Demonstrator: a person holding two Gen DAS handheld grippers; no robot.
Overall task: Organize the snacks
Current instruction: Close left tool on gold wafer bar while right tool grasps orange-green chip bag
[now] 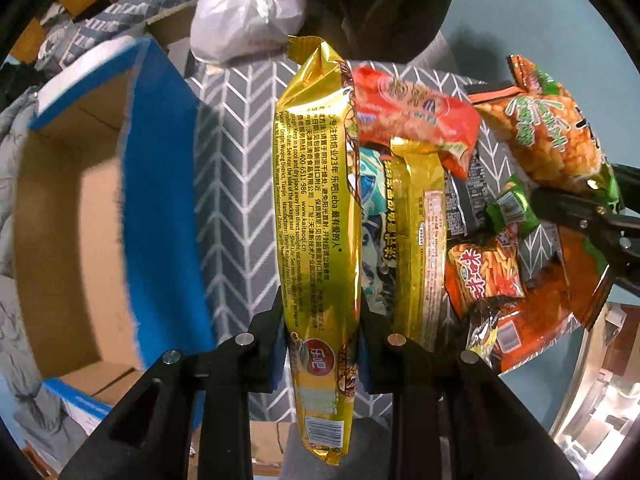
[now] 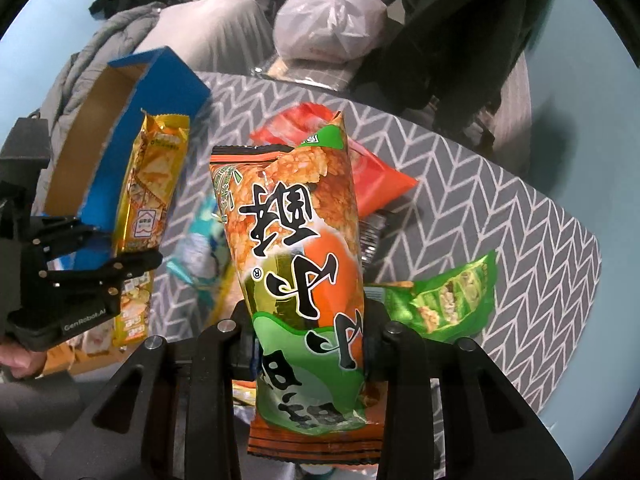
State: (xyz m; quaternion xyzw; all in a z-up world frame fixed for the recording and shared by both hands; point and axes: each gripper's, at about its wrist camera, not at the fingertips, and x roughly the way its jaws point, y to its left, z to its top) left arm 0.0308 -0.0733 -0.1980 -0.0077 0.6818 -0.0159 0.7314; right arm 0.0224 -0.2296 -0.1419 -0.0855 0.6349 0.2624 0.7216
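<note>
Glossy gold foil packet (image 1: 316,216), shiny orange-green plastic snack bag (image 2: 296,264), matt black plastic left claw (image 1: 320,344), matt brown cardboard box (image 1: 76,216) with blue outer faces, woven chevron cloth (image 2: 500,216), crinkled translucent plastic bag (image 2: 332,20)

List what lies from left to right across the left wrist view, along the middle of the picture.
Blue cardboard box → gold snack pack held upright in the left gripper → second gold pack lying on the pile → small orange chip bag → right gripper holding the orange and green bag.
</note>
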